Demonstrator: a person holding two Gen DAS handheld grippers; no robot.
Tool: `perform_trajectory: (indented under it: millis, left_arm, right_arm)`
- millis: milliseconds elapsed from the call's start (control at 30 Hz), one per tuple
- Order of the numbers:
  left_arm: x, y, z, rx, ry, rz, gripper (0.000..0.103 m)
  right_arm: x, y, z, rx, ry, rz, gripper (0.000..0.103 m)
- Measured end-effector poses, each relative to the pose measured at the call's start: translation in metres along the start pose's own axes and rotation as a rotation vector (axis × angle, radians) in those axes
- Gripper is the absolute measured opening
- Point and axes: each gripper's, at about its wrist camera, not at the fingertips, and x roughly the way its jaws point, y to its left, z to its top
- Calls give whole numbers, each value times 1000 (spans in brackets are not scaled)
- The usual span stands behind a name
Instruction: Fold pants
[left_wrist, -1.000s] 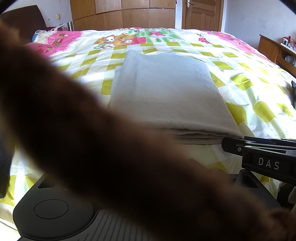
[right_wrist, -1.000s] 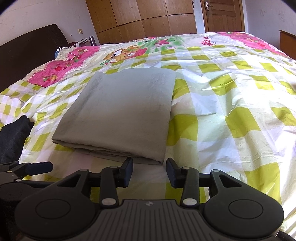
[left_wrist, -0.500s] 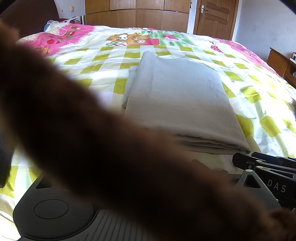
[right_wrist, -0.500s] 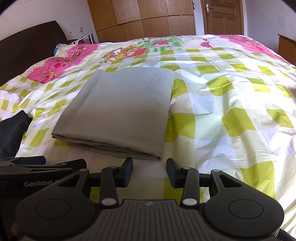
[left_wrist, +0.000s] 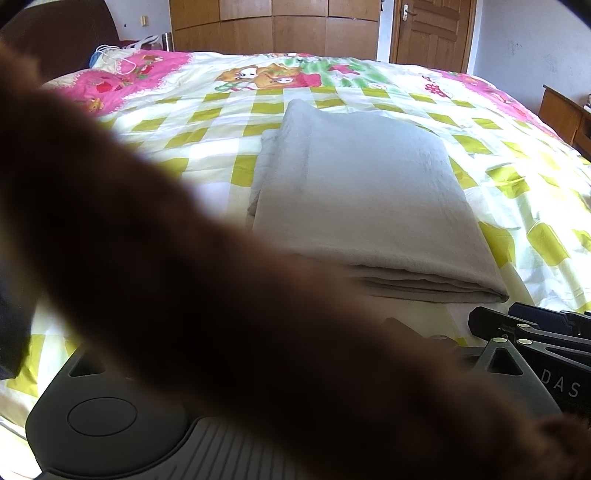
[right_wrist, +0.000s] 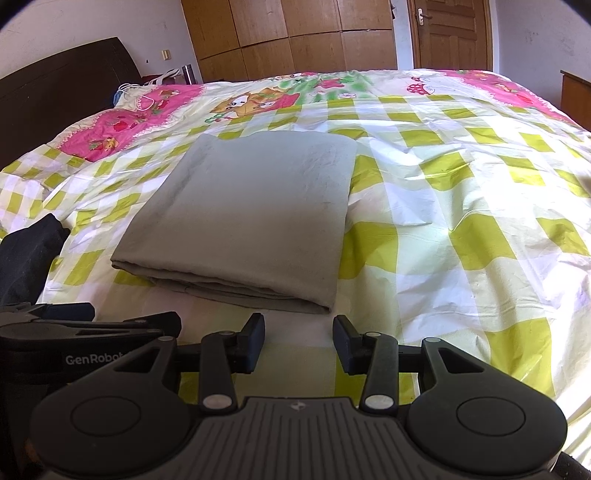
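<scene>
The folded grey pants (right_wrist: 243, 218) lie flat on the bed (right_wrist: 461, 229), a neat rectangle with stacked layers showing along the near edge, and against the frames from a second ago they haven't shifted at all. What has changed is the framing: in the right wrist view the pants sit a touch further off than before, and the left gripper (right_wrist: 110, 325) now pokes in at the lower left, its "GenRobot" lettering readable where a second ago only a tip showed. The right gripper (right_wrist: 298, 345) hangs just short of the near edge of the pants, jaws apart with a moderate gap and nothing between them, same gap as earlier.

Over in the left wrist view, a blurred brown shape (left_wrist: 184, 295) still sweeps across the lens from upper left to lower right, too soft to identify. It hides the left jaws completely, so whether they're wide or closed, I can't tell. The right gripper's body peeks in at the right edge there.

The bed wears a cover of yellow-green and white checks, with pink corners and a cartoon print (right_wrist: 251, 103) toward the far end. A dark garment (right_wrist: 29, 254) sits at the left edge of the bed. Behind: a dark headboard (right_wrist: 62, 81), a wooden wardrobe (right_wrist: 295, 33), a wooden door (right_wrist: 450, 33).
</scene>
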Motion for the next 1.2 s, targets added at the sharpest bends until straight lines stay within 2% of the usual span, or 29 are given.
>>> perform_trajectory:
  millis: [167,1200]
  left_arm:
    - [-1,-5,0,34,-6,21,101]
    - [-1,-3,0,26,-7,23,101]
  right_arm:
    - [0,0,0,4,2,3,55]
    - [1,1,-1,-5,4,-1,55]
